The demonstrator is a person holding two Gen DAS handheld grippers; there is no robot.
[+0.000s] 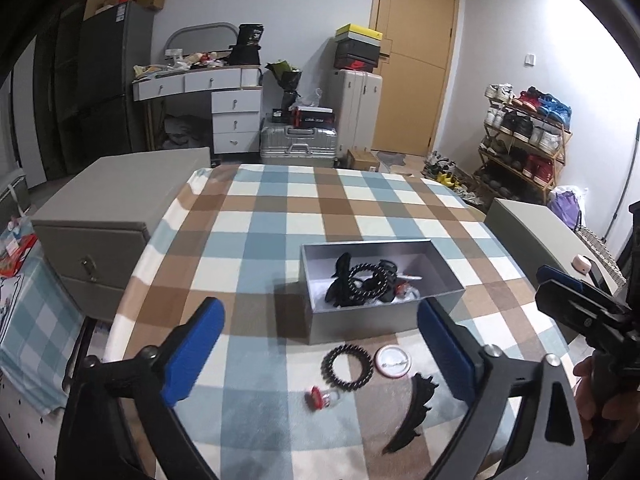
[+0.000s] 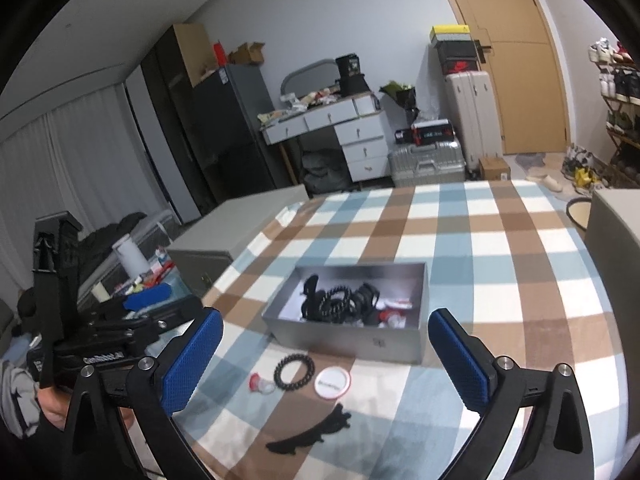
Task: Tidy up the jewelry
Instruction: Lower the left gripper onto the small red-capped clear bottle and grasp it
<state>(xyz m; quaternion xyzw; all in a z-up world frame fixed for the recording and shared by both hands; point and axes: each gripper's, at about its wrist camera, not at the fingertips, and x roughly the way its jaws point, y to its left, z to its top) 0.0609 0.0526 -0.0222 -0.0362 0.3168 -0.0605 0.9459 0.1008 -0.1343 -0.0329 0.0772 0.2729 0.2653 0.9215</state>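
A grey open box (image 1: pixel 440 296) (image 2: pixel 344 338) stands on the checked tablecloth and holds several black hair ties, a clip and small red-and-white pieces. In front of it lie a black coil bracelet (image 1: pixel 347 367) (image 2: pixel 294 372), a round white badge (image 1: pixel 391 362) (image 2: pixel 333 384), a black hair comb (image 1: pixel 412 416) (image 2: pixel 310 434) and a small red-and-clear piece (image 1: pixel 322 399) (image 2: pixel 260 385). My left gripper (image 1: pixel 320 354) is open and empty above these loose items. My right gripper (image 2: pixel 326 354) is open and empty, also above them; it shows at the right edge of the left wrist view (image 1: pixel 576 300).
Grey cabinets (image 1: pixel 116 216) (image 1: pixel 548 236) flank the table on both sides. Behind stand a desk with drawers (image 1: pixel 224 100), suitcases (image 1: pixel 304 140), a shoe rack (image 1: pixel 524 136) and a door (image 1: pixel 416 56).
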